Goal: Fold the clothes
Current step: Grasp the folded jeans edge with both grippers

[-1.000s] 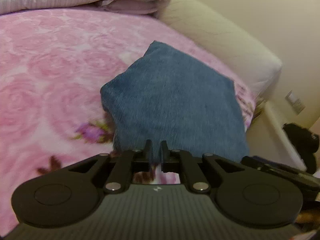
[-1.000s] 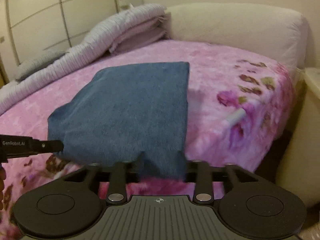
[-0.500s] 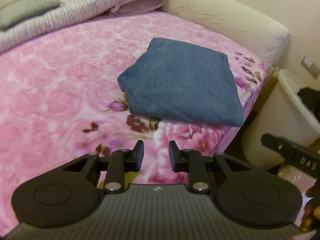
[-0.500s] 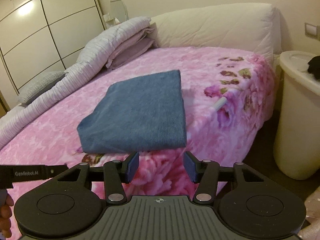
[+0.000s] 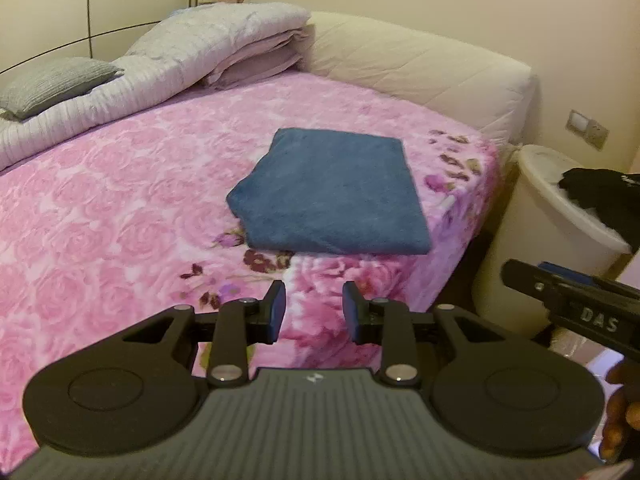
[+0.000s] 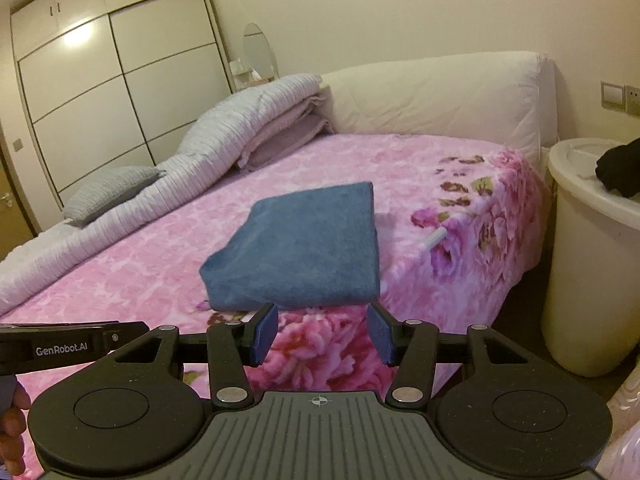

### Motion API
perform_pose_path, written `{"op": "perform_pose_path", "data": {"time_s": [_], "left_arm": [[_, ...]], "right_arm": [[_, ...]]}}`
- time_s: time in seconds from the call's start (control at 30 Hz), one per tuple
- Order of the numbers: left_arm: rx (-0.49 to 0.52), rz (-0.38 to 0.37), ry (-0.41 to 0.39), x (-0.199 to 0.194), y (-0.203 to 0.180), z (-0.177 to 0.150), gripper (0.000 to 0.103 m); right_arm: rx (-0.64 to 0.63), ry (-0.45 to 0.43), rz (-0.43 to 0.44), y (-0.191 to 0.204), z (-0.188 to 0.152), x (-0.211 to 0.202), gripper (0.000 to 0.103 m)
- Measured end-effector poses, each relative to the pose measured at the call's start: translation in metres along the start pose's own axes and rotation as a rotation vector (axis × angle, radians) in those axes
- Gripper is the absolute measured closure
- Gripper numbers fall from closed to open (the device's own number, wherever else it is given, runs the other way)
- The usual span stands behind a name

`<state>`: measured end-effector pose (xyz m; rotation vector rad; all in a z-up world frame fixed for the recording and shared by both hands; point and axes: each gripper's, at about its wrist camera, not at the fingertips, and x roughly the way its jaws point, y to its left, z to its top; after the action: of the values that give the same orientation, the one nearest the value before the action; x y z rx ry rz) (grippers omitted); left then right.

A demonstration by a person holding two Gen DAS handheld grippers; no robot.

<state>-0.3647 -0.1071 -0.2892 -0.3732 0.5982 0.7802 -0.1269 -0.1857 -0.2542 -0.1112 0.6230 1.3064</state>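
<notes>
A blue garment [image 5: 332, 196] lies folded into a flat rectangle on the pink rose-patterned bedspread [image 5: 120, 208], near the bed's right corner; the right wrist view shows the same folded garment [image 6: 304, 248]. My left gripper [image 5: 314, 312] hovers back from the bed's near edge, its jaws opening with nothing between them. My right gripper [image 6: 322, 334] stands open just short of the garment's near edge, also holding nothing. Each gripper's body shows at the edge of the other's view.
A cream laundry bin [image 6: 592, 264] with a dark garment [image 6: 618, 168] on its rim stands right of the bed. Folded quilts [image 5: 192, 52] and a grey pillow [image 5: 52, 84] lie at the far side, before a padded headboard [image 5: 420, 68]. A wardrobe [image 6: 100, 100] fills the left wall.
Both grippers let go of the blue garment's near edge, opened, and pulled back and up from the bed. The garment now lies flat, folded.
</notes>
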Motion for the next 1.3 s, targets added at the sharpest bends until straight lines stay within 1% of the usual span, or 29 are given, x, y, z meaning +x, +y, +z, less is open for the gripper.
{"op": "perform_pose_path", "data": {"time_s": [0.13,0.23,0.3,0.37,0.47,0.53,0.57,0.6,0.7,0.83,0.93,1.0,1.07,1.17,1.3], "left_arm": [[-0.001,-0.076,-0.038,-0.002,0.010,0.000,0.076],[-0.003,-0.115,-0.074,0.015,0.024,0.008,0.076],[-0.003,-0.119,-0.078,0.038,0.035,0.021,0.077],[-0.003,-0.123,-0.060,0.075,0.045,0.040,0.077],[-0.007,-0.143,-0.021,0.146,0.061,0.068,0.077],[-0.008,-0.161,-0.001,0.198,0.072,0.090,0.082],[-0.004,-0.173,-0.001,0.221,0.076,0.102,0.087],[0.000,-0.184,-0.001,0.242,0.079,0.113,0.087],[0.005,-0.204,0.014,0.281,0.079,0.140,0.087],[0.027,-0.229,0.029,0.307,0.073,0.173,0.087],[0.036,-0.216,0.084,0.330,0.071,0.188,0.087],[0.039,-0.199,0.134,0.349,0.070,0.194,0.087],[0.033,-0.178,0.192,0.369,0.072,0.195,0.084],[-0.002,-0.162,0.255,0.393,0.077,0.201,0.084],[-0.041,-0.154,0.290,0.412,0.083,0.204,0.084]], "right_arm": [[0.015,-0.010,0.029,-0.004,0.005,0.006,0.050],[0.023,-0.003,0.035,-0.014,0.010,0.028,0.050],[0.028,0.007,0.026,-0.024,0.015,0.047,0.050],[0.042,0.022,0.009,-0.039,0.020,0.073,0.050],[0.052,0.089,-0.033,-0.064,0.034,0.134,0.050],[0.051,0.122,-0.050,-0.077,0.045,0.176,0.050],[0.048,0.116,-0.051,-0.085,0.053,0.196,0.050],[0.031,0.104,-0.049,-0.085,0.065,0.212,0.050],[-0.026,0.081,-0.050,-0.084,0.098,0.256,0.050],[-0.130,0.100,-0.058,-0.071,0.131,0.301,0.050],[-0.163,0.140,-0.039,-0.061,0.145,0.326,0.050],[-0.199,0.194,-0.055,-0.056,0.148,0.348,0.050],[-0.232,0.238,-0.083,-0.055,0.145,0.370,0.050],[-0.298,0.317,-0.104,-0.055,0.137,0.399,0.050],[-0.219,0.402,-0.081,-0.072,0.144,0.424,0.047]]}}
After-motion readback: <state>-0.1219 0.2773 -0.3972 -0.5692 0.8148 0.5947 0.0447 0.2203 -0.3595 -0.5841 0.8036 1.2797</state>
